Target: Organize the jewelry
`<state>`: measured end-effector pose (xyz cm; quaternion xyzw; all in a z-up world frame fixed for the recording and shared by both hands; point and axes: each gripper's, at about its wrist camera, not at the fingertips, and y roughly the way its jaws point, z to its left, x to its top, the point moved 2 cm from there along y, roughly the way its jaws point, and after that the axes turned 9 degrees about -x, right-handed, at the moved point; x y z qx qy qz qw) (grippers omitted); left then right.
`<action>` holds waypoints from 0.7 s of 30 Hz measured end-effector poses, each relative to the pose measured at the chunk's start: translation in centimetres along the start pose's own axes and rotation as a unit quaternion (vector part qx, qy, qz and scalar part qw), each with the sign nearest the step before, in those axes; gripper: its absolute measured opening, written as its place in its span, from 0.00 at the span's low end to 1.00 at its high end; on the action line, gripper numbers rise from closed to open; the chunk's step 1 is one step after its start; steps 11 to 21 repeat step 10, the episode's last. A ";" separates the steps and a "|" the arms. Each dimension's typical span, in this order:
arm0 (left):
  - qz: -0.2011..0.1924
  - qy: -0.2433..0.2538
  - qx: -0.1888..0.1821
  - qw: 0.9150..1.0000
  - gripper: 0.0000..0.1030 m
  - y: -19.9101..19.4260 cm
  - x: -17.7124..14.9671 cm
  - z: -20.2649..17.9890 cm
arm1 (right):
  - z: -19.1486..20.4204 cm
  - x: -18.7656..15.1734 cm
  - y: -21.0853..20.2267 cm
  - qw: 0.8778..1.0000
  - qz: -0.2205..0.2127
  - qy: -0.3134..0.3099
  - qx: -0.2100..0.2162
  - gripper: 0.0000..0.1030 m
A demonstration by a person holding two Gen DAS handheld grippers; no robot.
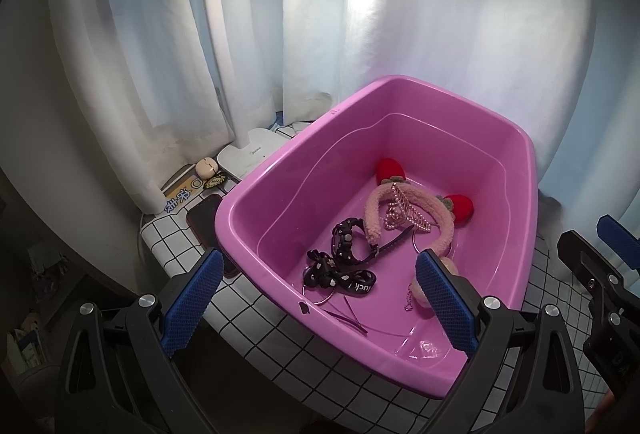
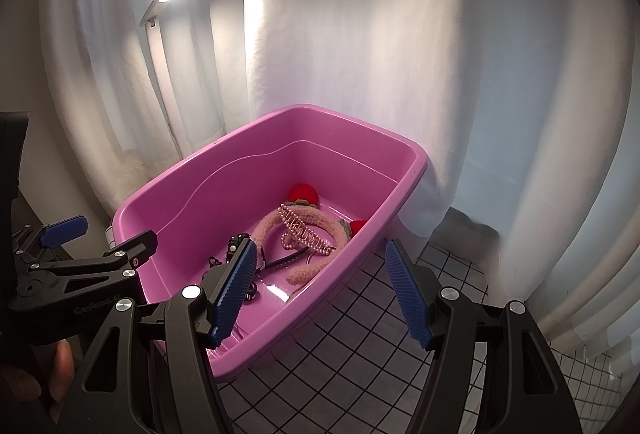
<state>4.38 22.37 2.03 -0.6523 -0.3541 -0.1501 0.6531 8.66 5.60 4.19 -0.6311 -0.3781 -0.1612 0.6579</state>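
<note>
A home, likely a bedroom corner: white curtains [image 1: 132,66] hang behind a table spread with a grid-patterned cloth [image 1: 176,238], where a white desk lamp [image 1: 248,154], a phone [image 1: 204,220] and small personal clutter sit beside a pink plastic basin [image 1: 280,190].

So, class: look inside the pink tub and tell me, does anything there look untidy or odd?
Yes. In the pink tub the accessories lie in one heap: a pearl hair clip rests across the fluffy pink headband, and black straps tangle beside them. Nothing looks broken or spilled.
</note>
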 end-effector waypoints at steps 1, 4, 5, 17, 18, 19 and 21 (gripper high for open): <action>0.000 0.001 0.000 1.000 0.92 0.0 0.0 0.0 | 0.0 -0.1 0.0 1.000 0.000 0.000 0.000 0.62; 0.002 0.000 0.002 1.000 0.92 0.1 0.1 -0.1 | -0.1 0.0 -0.1 1.000 0.001 0.000 0.000 0.62; 0.003 -0.001 0.001 1.000 0.92 0.1 0.2 0.0 | -0.1 -0.1 -0.1 1.000 0.001 0.000 0.000 0.62; 0.006 -0.002 -0.002 1.000 0.92 0.3 0.3 0.4 | -0.1 -0.1 -0.1 1.000 0.001 -0.001 0.002 0.62; 0.006 -0.002 -0.002 1.000 0.92 0.3 0.3 0.4 | -0.1 -0.1 -0.1 1.000 0.001 -0.001 0.002 0.62; 0.006 -0.002 -0.002 1.000 0.92 0.3 0.3 0.4 | -0.1 -0.1 -0.1 1.000 0.001 -0.001 0.002 0.62; 0.006 -0.002 -0.002 1.000 0.92 0.3 0.3 0.4 | -0.1 -0.1 -0.1 1.000 0.001 -0.001 0.002 0.62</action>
